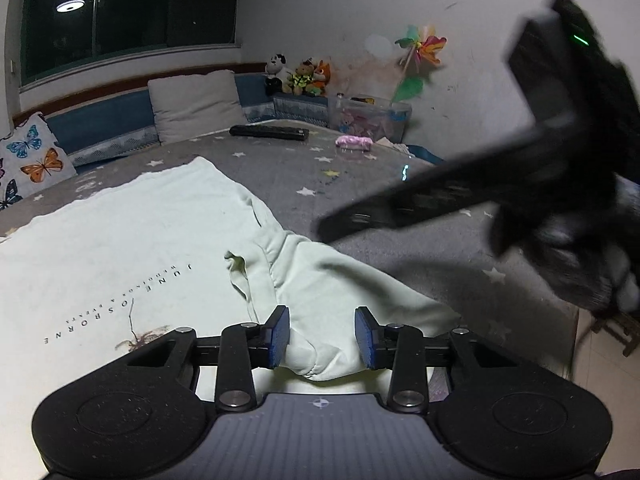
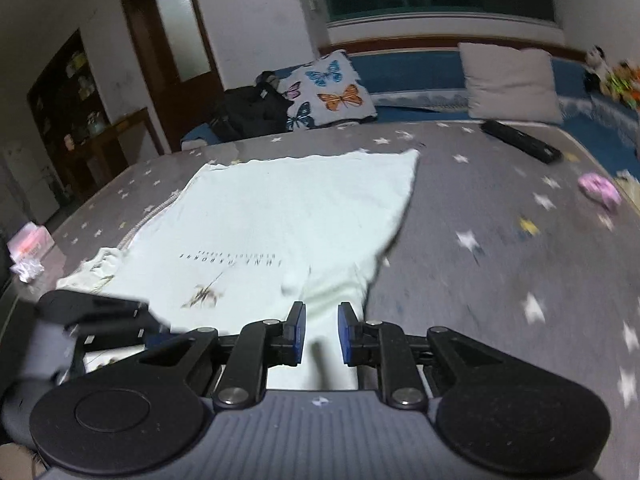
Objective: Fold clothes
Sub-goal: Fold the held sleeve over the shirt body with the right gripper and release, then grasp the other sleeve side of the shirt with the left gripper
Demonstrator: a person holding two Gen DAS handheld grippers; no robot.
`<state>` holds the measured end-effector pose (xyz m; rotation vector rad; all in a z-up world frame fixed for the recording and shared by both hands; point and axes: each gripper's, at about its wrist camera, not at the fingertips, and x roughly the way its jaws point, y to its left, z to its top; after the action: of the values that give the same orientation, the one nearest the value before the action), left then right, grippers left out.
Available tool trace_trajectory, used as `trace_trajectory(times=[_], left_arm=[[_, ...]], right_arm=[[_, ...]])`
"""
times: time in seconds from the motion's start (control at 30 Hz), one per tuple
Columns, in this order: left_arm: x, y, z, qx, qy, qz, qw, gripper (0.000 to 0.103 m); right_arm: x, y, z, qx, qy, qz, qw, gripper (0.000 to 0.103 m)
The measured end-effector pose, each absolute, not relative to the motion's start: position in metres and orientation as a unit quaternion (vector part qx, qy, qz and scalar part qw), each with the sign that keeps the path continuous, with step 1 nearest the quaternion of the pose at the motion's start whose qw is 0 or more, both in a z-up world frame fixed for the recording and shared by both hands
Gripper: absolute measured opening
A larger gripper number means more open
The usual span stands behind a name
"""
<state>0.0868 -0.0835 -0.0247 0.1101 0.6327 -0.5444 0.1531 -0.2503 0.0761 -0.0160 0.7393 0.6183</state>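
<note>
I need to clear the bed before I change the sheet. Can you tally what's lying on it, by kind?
Pale green shirt: 1
Pillows, butterfly and plain: 2
Long black bar: 1
Small pink item: 1
Total: 5

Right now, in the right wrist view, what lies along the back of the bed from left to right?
Black bag → butterfly pillow → plain grey pillow → stuffed toys.
</note>
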Motion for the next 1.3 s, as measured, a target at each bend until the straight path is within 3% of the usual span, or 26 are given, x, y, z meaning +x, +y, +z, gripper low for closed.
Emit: trace_trajectory(times=[0.27,0.5,0.6,0.67,0.73,0.83,1.07,1.3], left_arm=[[0.085,-0.082,-0.033,0.048,0.319,-0.273,0.906,0.037],[0.067,-0.054,-0.019,0.029,0.297,-0.239,0.924,0.039],[0.057,-0.024,-0.01,0.013,0.286,-0.188,0.94,0.042],[0.048,0.0,-0.007,0.004,0.284,-0.139,0.949,0.045],[0.038,0.026,-0.006,-0.003,0.285,-0.083,0.955,0.046],[0.022,0.062,-0.008,-0.02,0.292,-0.005,0.956,0.046],[-0.012,0.141,-0.017,-0.06,0.305,0.171,0.935,0.046],[-0.035,0.176,-0.017,-0.109,0.307,0.194,0.925,0.046]], right_arm=[[0.197,-0.215,0.048,-0.06,0.377,0.286,0.879,0.016],[0.193,-0.209,0.061,-0.062,0.363,0.285,0.885,0.017],[0.184,-0.208,0.065,-0.063,0.362,0.291,0.883,0.025],[0.178,-0.206,0.067,-0.064,0.363,0.295,0.882,0.039],[0.169,-0.201,0.069,-0.072,0.361,0.306,0.878,0.04],[0.157,-0.188,0.072,-0.087,0.357,0.331,0.869,0.05],[0.128,-0.134,0.079,-0.129,0.346,0.405,0.837,0.056],[0.096,-0.063,0.072,-0.18,0.338,0.476,0.792,0.059]])
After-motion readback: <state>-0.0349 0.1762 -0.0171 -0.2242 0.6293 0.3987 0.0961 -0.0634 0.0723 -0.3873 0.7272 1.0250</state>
